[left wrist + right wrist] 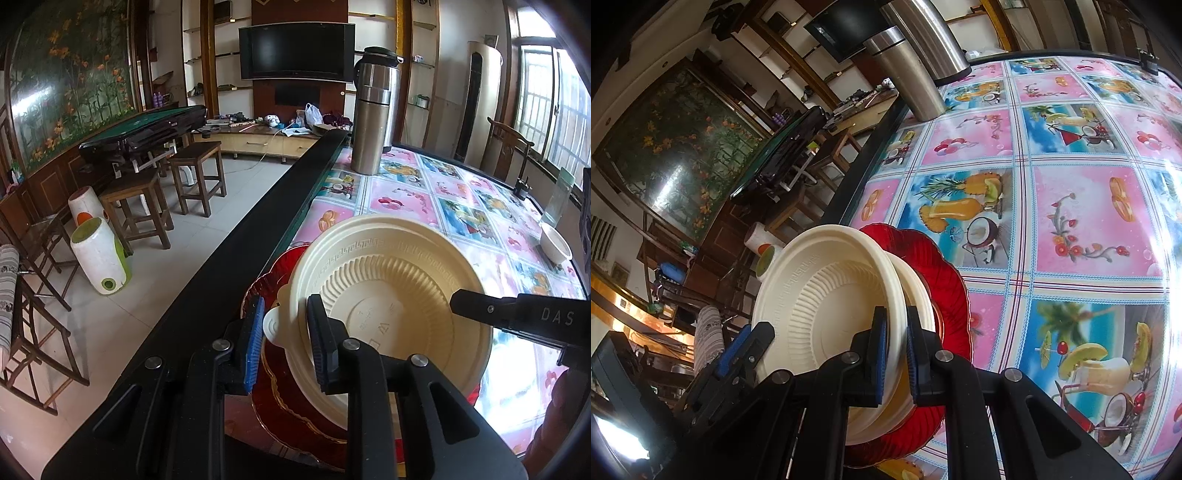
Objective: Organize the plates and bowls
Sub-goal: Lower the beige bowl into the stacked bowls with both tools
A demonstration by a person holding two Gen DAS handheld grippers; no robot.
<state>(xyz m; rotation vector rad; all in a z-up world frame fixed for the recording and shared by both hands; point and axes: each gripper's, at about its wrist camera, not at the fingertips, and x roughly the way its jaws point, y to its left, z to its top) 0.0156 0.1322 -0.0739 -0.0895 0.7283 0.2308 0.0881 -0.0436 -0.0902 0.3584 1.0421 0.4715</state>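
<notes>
Cream plastic plate (391,295) sits lower centre of the left wrist view, on top of a stack: a second cream plate or bowl (919,295) under it, and a red scalloped plate (945,280) at the bottom, lying on the surface (1071,221) near its left edge.

Left claw (286,343): fingers apart, straddling the near-left rim of the cream plate and a small tab beside it. Pads do not look pressed home; I judge it not yet gripping.

Right claw (894,354): pads drawn close on the cream plate's rim, rim running edge-on between them. Looks clamped on it. In the right wrist view the plate stands tilted off the red plate, open face toward frame left.

Key relation: both claws meet the same plate at opposite rim points, the right one holding. Judgement: lift or set-down depends on the right claw.

A small white bowl (556,243) rests apart at right edge of the left view; steel thermos (375,110) upper centre.
</notes>
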